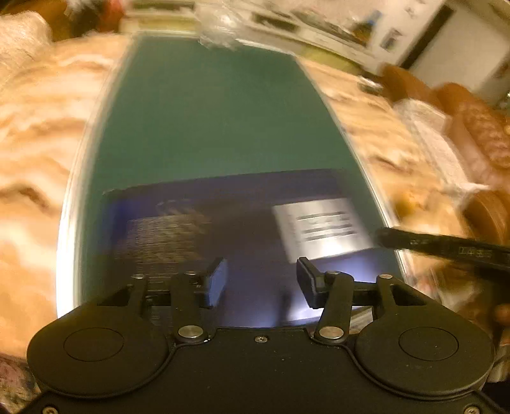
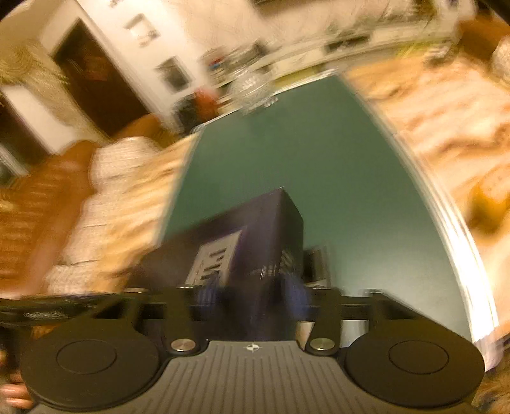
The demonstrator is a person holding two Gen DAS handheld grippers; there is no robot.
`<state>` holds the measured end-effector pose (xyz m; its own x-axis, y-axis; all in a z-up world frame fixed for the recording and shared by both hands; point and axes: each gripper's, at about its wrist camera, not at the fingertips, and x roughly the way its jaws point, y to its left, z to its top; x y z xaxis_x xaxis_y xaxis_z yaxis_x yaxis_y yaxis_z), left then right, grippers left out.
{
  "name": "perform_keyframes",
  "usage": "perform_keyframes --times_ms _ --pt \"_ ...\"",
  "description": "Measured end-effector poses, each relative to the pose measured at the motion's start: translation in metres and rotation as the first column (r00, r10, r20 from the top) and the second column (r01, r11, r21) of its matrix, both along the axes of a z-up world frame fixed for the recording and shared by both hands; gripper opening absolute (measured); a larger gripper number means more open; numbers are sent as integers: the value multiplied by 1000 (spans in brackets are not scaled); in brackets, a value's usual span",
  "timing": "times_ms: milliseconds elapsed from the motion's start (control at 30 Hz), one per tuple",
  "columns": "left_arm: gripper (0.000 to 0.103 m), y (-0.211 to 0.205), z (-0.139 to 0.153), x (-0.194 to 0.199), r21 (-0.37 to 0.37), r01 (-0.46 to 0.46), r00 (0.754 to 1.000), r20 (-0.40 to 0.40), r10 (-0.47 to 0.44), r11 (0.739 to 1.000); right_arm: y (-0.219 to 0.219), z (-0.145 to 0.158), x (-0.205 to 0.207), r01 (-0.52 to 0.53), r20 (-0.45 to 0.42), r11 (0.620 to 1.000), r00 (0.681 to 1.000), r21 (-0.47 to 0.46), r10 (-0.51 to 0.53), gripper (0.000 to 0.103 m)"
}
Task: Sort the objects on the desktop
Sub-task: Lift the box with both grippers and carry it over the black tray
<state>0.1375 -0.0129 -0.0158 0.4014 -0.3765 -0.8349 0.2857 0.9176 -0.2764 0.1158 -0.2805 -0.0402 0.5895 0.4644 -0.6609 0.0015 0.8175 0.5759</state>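
Observation:
A dark purple box (image 1: 229,223) with a white label lies on the green mat (image 1: 207,121). My left gripper (image 1: 261,280) is open just above the box's near part, holding nothing. In the right wrist view the same box (image 2: 255,242) stands in front of my right gripper (image 2: 251,293). The right fingers are blurred and sit at the box's near end on either side of it; whether they grip it I cannot tell. The right gripper's body shows as a black bar (image 1: 446,248) at the right of the left wrist view.
The green mat (image 2: 302,153) lies on a marbled orange tabletop (image 1: 38,133). A crinkled clear wrapper (image 1: 220,28) sits at the mat's far end. Brown chairs (image 1: 478,127) and white knitted fabric (image 2: 121,165) flank the table. Both views are motion-blurred.

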Motion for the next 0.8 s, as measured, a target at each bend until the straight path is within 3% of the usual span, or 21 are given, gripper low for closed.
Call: perform_keyframes --times_ms 100,167,267,300,333,400,500,567,633,800 --pt "47 11 4 -2 22 -36 998 50 35 999 29 0 -6 -3 24 992 1000 -127 6 11" --pt "47 18 6 -3 36 -61 995 84 57 997 31 -8 -4 12 23 990 1000 -141 -8 12" --pt "53 31 10 -4 56 -99 987 133 91 993 18 -26 5 23 16 987 1000 -158 -21 27" --pt "53 46 10 -5 64 -121 984 141 111 991 14 -32 10 24 12 988 1000 -155 -22 40" --pt "55 62 11 -5 76 -143 980 150 131 987 11 -37 16 22 7 990 1000 -143 -21 47" --pt "65 98 7 0 139 -202 970 165 179 969 7 -48 30 19 1 992 1000 -123 -19 47" --pt "69 143 -2 14 158 -255 959 164 230 954 10 -60 49 9 -2 996 1000 -86 -9 62" --pt "80 173 -9 26 160 -285 952 160 260 945 15 -67 60 -5 -6 998 1000 -63 4 63" --pt "85 202 -16 37 163 -315 944 155 291 935 20 -74 71 -19 -9 999 1000 -41 18 66" --pt "86 256 -48 78 172 -342 939 94 330 924 34 -92 102 -47 -29 999 999 -18 46 69"
